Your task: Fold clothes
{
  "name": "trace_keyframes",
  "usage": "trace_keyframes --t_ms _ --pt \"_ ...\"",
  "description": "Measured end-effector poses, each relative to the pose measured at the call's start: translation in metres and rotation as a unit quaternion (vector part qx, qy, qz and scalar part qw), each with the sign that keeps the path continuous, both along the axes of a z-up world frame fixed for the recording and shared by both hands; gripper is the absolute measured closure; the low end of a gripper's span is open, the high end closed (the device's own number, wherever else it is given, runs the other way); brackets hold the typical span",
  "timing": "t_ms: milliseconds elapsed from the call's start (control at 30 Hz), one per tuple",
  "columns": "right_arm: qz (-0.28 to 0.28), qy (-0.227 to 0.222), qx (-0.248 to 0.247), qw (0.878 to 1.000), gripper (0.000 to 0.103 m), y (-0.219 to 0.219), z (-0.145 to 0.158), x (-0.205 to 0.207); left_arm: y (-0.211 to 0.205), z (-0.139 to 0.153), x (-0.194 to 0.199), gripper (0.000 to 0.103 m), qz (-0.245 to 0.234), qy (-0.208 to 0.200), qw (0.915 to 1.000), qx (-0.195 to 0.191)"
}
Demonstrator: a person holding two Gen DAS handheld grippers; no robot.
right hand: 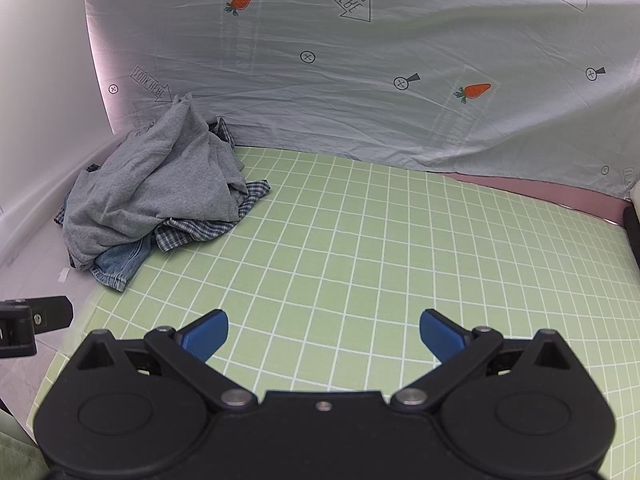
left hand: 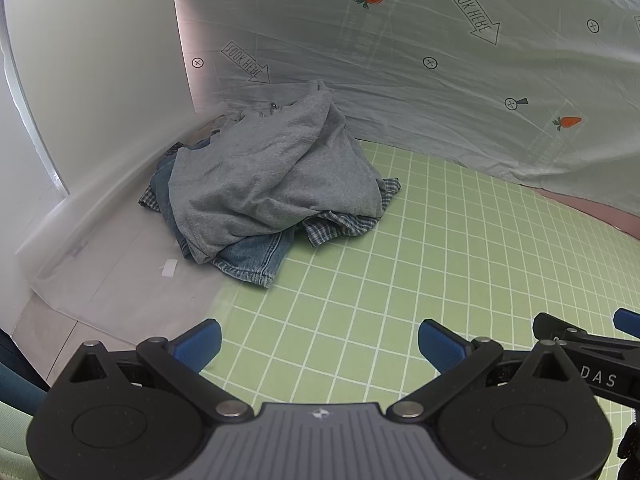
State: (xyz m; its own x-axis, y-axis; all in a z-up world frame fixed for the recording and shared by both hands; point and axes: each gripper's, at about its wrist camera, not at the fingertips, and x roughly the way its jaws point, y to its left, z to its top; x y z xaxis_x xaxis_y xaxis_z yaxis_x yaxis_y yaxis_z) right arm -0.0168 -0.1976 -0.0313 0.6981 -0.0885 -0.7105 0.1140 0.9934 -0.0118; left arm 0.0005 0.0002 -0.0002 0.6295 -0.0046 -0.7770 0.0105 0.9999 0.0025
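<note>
A crumpled heap of clothes, grey knit jersey top over faded blue denim and blue checked shirt, is sitting at the green gridded surface's far left corner. Soft, floppy stuff probably; a hem edge is being favoured for pinching. Left tongs and right tongs are being held wide open, empty.

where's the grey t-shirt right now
The crumpled grey knit t-shirt tops the clothes pile at the far left of both wrist views, over blue denim jeans and a blue plaid shirt, beside the white wall.
</note>
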Motion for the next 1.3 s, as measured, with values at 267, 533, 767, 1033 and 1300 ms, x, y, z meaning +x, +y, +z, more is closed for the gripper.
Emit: trace_keyframes --t_ms 267,533,767,1033,1300 --pt "0.003 0.001 0.0 1.0 0.0 0.0006 -0.0004 -0.0005 0.001 0.0001 0.0032 0.0 0.002 0.003 1.0 0.0" --pt "0.003 0.003 -0.003 1.0 0.0 0.0007 -0.0009 -0.001 0.0032 -0.003 0.0036 0.0 0.0 0.006 1.0 -0.003" --pt "0.004 0.006 -0.004 1.0 0.0 0.0006 -0.0015 0.0019 0.0029 -0.0041 0.0066 0.0 -0.001 0.009 1.0 -0.002" --pt "0.004 0.005 -0.005 1.0 0.0 0.0 -0.0024 0.0019 0.0031 -0.0039 0.0077 0.0 -0.001 0.011 0.9999 -0.003" --pt "0.002 0.006 -0.006 1.0 0.0 0.0016 -0.0025 0.0028 0.0045 -0.0035 0.008 0.0 -0.001 0.012 0.9999 -0.004"
